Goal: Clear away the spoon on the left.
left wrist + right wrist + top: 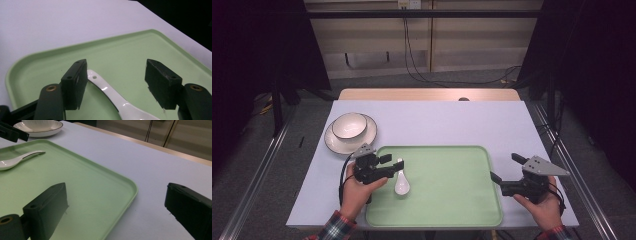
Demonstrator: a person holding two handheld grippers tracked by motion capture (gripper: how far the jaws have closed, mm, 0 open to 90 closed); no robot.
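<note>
A white ceramic spoon (401,181) lies on the left part of a pale green tray (447,190), its handle pointing to the far side. My left gripper (391,165) hovers open at the spoon's handle. In the left gripper view the spoon (112,96) runs between the jaws of the left gripper (116,72), close to the left one, and neither jaw presses on it. My right gripper (504,167) is open at the tray's right edge. In the right gripper view the right gripper (117,195) straddles the tray (100,187) rim, with the spoon (17,160) far off.
A white bowl (349,125) sits on a white plate (367,135) on the light table (452,122), just beyond the tray's far left corner. The bowl (37,123) and plate (47,131) also appear at the top left of the right gripper view.
</note>
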